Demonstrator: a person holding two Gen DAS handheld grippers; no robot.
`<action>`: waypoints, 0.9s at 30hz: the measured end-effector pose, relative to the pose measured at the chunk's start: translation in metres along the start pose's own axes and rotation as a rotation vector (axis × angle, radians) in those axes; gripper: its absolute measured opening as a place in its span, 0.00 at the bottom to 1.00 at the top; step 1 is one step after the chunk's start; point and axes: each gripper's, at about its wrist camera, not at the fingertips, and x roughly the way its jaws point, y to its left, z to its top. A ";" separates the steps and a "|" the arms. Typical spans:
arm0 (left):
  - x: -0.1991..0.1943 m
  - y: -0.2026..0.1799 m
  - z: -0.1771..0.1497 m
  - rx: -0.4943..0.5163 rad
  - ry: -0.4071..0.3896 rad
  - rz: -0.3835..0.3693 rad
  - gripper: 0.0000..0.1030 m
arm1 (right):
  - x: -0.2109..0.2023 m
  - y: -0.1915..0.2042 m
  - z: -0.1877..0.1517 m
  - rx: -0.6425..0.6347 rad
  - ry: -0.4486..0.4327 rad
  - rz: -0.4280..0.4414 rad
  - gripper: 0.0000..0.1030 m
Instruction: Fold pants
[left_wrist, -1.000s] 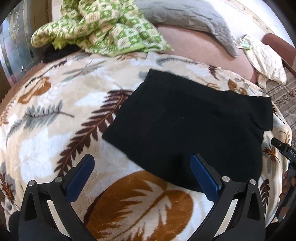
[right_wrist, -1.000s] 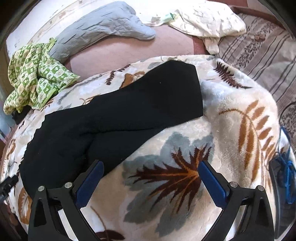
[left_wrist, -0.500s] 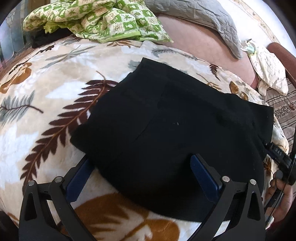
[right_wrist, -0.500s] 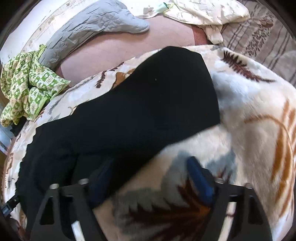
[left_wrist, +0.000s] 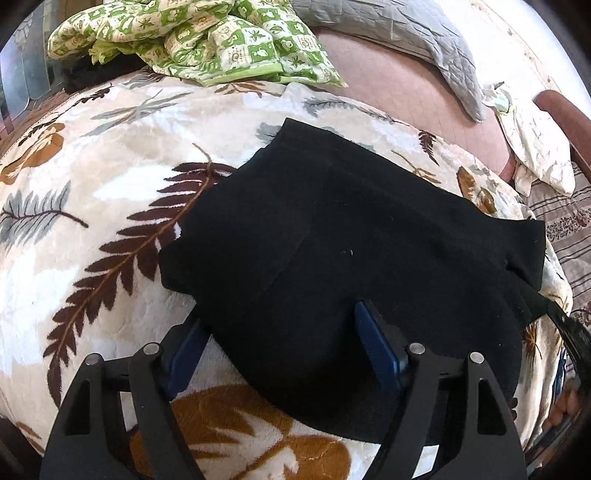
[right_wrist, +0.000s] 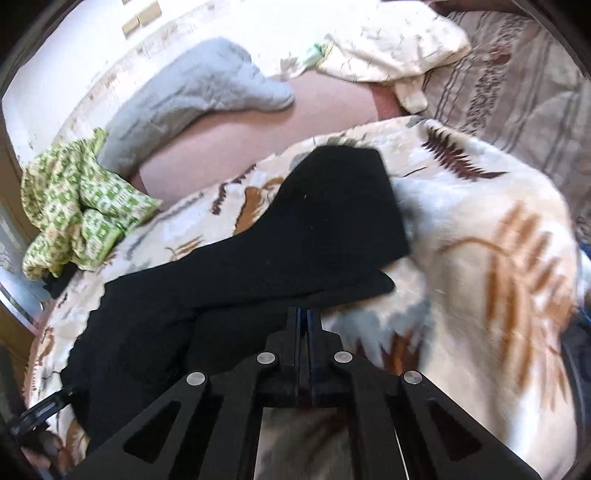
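Observation:
Black pants lie folded lengthwise on a leaf-print blanket. My left gripper straddles their near left end. Its jaws are closing with the fabric's edge between them, and the left blue pad sits partly under that edge without pressing it. In the right wrist view the pants run from lower left to upper right. My right gripper is shut on their near edge, and a fold of cloth rises there. The right gripper's tip also shows at the left view's right edge, tugging the cloth.
A green patterned cloth is bunched at the blanket's far left. A grey quilted pillow and a cream cloth lie beyond on a pink sheet. Striped bedding lies to the right.
My right gripper went from wide open to shut on the pants' near edge and lifted it. My left gripper moved forward over the pants' end, and its jaws narrowed.

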 end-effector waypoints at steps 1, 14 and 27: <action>0.000 0.000 0.000 0.000 0.001 0.000 0.76 | -0.002 -0.001 -0.001 -0.003 0.005 -0.001 0.02; -0.007 0.020 -0.006 -0.040 -0.008 -0.010 0.76 | -0.078 -0.068 -0.033 0.056 0.056 -0.109 0.02; 0.001 0.013 0.001 -0.057 -0.011 -0.042 0.77 | -0.046 -0.087 -0.036 0.156 0.077 -0.097 0.66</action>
